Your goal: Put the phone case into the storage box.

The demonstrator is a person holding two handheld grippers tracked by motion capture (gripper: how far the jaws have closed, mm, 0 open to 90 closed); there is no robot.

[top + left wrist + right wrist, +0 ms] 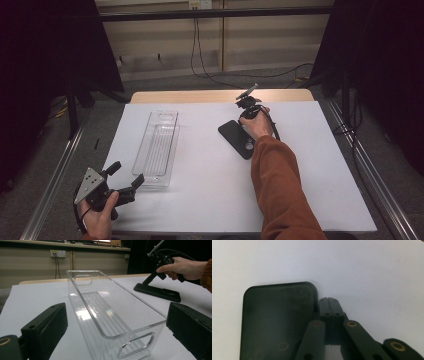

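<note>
The right gripper (328,299) is sitting with its two black jaws clenched flat together, nothing between them, at the right edge of the flat black rounded-corner slab (278,322), lower left of the right gripper view. In the high view this gripper (246,111) is pointing down at the far end of the slab (235,138), just right of centre frame. The jaw tips are appearing to press at or just beside the slab's rim; whether they are touching it or the white table cover (210,200) cannot be settled from these angles.

The left gripper (125,173) is resting at the lower left of the high view, its jaws standing released and wide apart, aimed at the near end of the long clear plastic bin with cut-out handles (159,147). In the left gripper view the bin (110,312) is lying between the two jaws but clear of both.

Progress, as judged: little is being achieved so far. The slab is lying flat on the cover, well apart from the bin, and the bin is standing empty. The work in hand is probably nudging or levering the slab's edge to allow a grasp. Lifting the slab and, presumably, carrying it to the bin are both outstanding.
</note>
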